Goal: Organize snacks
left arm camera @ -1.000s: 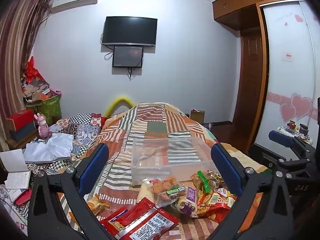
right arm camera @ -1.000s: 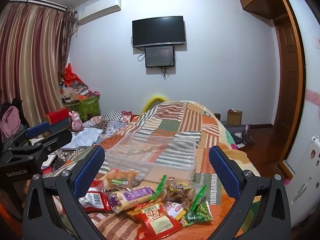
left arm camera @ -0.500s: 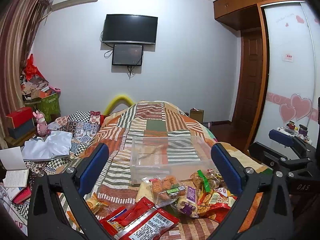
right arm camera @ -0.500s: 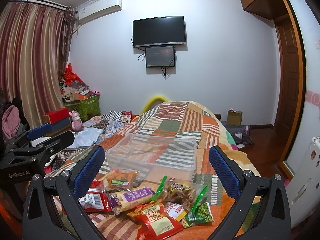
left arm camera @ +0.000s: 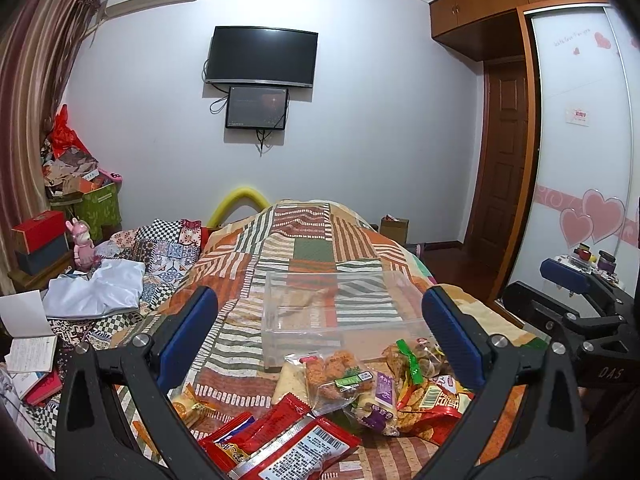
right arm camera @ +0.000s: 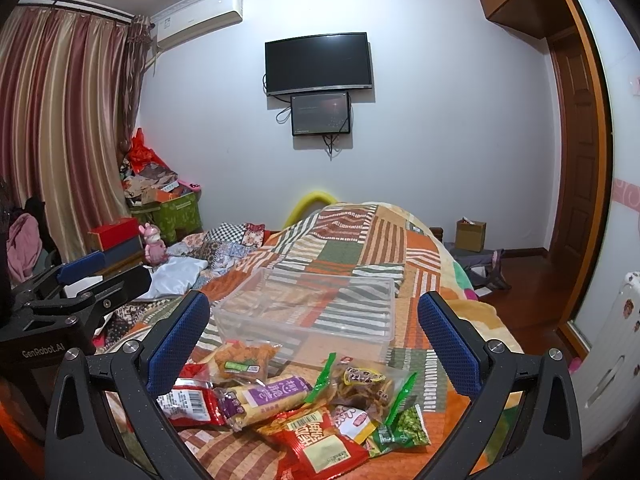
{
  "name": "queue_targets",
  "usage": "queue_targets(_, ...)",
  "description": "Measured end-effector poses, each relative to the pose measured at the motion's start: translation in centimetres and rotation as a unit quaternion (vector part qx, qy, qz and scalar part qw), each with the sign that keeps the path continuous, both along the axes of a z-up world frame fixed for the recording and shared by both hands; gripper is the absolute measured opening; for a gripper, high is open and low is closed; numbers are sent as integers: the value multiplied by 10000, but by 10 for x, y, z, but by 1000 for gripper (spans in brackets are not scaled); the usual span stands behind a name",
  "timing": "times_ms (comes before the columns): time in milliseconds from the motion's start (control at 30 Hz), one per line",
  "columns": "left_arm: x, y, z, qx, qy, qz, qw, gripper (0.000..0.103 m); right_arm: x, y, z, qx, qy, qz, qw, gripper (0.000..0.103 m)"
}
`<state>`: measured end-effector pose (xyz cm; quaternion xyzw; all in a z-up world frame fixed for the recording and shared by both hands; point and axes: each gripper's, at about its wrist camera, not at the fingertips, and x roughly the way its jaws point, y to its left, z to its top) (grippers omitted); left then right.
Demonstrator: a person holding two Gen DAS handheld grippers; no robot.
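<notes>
A pile of snack packets (left arm camera: 348, 392) lies on the patchwork bedspread, also in the right wrist view (right arm camera: 296, 400). It holds a red packet (left arm camera: 280, 444), a clear bag of fried pieces (left arm camera: 334, 372) and a purple-labelled roll (right arm camera: 268, 394). A clear empty plastic bin (left arm camera: 332, 312) stands just behind the pile, also seen from the right (right arm camera: 308, 312). My left gripper (left arm camera: 320, 332) is open and empty above the pile. My right gripper (right arm camera: 312, 336) is open and empty above it too. Each gripper shows at the edge of the other's view.
The bed (left arm camera: 312, 240) runs away toward the far wall. Clothes and a white cloth (left arm camera: 100, 288) lie on its left. Boxes and a pink toy (left arm camera: 82, 244) stand further left. A wardrobe (left arm camera: 580, 160) and a door are on the right.
Both views have shifted very slightly; the grippers stay open and the snacks and bin have not moved.
</notes>
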<state>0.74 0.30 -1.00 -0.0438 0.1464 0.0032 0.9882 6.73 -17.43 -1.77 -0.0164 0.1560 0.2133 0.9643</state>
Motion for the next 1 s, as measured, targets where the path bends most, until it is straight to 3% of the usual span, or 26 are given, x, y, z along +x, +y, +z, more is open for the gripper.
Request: queue_targets(1000,0,-1,1,-27,25,-42,10000,103,-2,1,7,73,-21,24,10000,103)
